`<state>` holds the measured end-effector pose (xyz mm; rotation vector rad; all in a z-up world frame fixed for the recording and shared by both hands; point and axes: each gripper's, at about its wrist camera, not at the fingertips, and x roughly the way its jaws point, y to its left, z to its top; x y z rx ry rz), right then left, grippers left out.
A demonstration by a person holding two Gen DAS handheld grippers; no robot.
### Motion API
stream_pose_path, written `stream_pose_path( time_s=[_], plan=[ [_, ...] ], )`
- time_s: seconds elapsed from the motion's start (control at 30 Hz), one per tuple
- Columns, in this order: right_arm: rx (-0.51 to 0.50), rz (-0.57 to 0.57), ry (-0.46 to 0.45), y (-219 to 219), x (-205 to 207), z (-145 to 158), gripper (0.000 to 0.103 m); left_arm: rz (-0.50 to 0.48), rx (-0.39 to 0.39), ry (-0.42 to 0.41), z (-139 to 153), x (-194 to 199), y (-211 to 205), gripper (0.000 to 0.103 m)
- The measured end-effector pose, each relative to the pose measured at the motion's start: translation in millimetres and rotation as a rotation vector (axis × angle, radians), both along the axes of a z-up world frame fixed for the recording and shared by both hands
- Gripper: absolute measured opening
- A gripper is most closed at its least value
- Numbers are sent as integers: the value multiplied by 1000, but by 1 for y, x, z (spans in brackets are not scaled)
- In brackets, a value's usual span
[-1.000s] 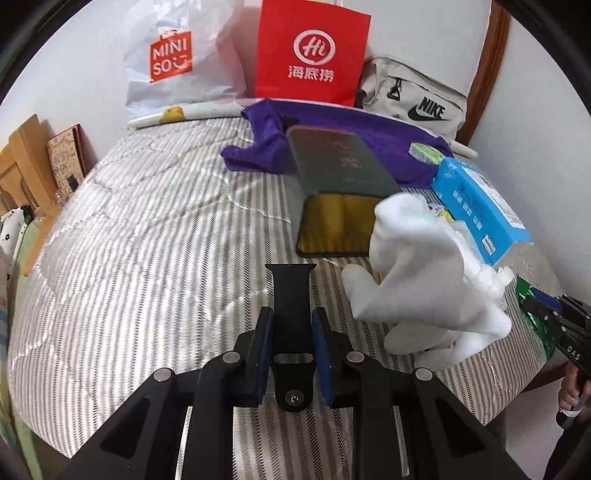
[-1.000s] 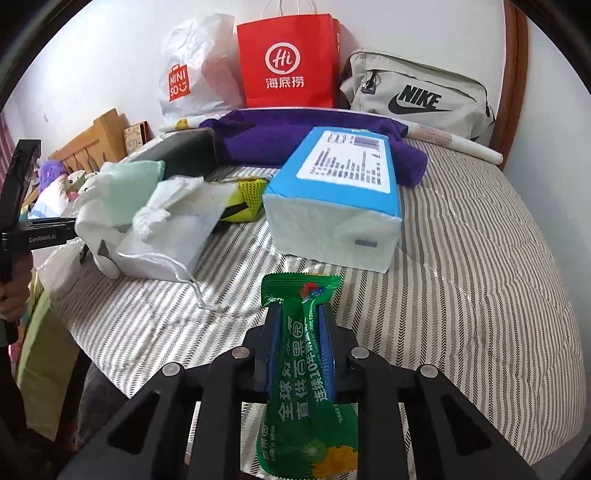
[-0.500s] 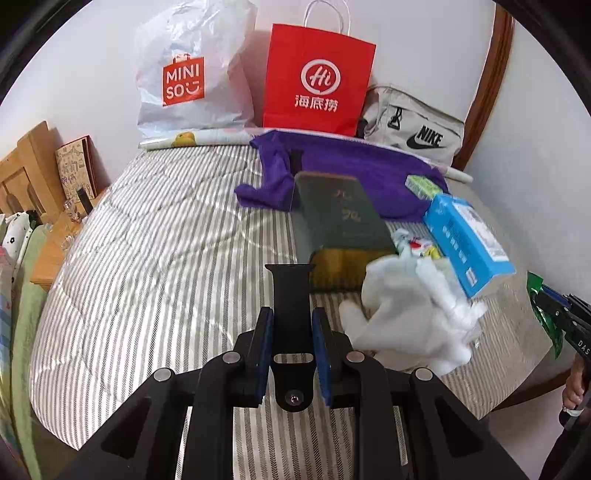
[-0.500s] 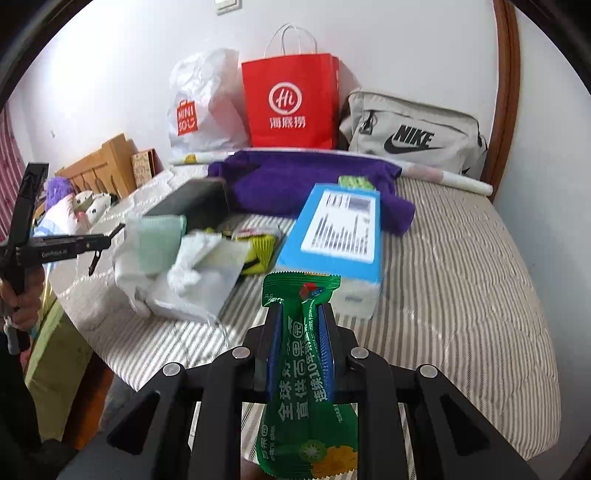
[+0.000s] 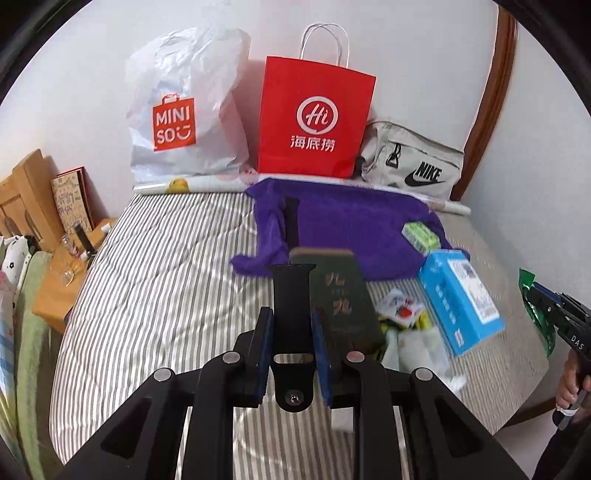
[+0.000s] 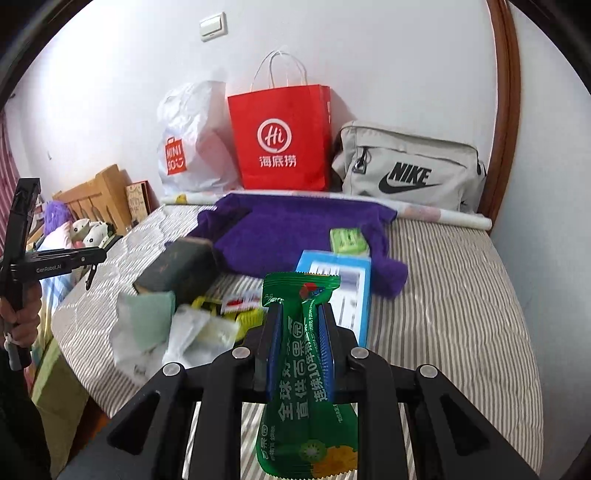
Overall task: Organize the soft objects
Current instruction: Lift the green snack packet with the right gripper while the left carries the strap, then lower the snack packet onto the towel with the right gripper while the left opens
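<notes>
Ahead of my fingers a bed (image 5: 155,295) with a grey-and-white striped quilt fills most of what I see. Beyond it, straight past my fingertips, rises a plain white wall (image 6: 369,55) with a pale switch plate (image 6: 213,26) high and to the left of my right fingers. A curved dark wooden frame (image 6: 504,110) runs up the far right. Left of my left fingers stands a light wooden headboard (image 5: 22,199), with a low wooden bedside stand (image 5: 55,291) below it. The light is soft and even.
</notes>
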<state>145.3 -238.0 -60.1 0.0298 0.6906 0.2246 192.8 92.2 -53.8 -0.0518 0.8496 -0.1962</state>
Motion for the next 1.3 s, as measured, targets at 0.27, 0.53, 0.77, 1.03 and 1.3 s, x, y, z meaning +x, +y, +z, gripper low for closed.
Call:
stream_pose_path(
  time_s=[0.27, 0.53, 0.77, 1.03, 1.3],
  plan=[
    [-1, 20, -9, 4, 51, 11, 19, -3, -3, 20, 1, 46, -10, 20],
    [6, 42, 8, 8, 103, 9, 19, -4, -24, 53, -5, 94, -13, 20],
    [-2, 54, 34, 4, 155, 1, 19, -7, -28, 87, -15, 134, -16, 20],
    [-39, 66, 53, 1, 207, -10, 19, -22, -40, 126, -31, 175, -23, 20],
    [-31, 53, 117, -8, 248, -29, 20, -67, -55, 170, -49, 204, -36, 21]
  ],
)
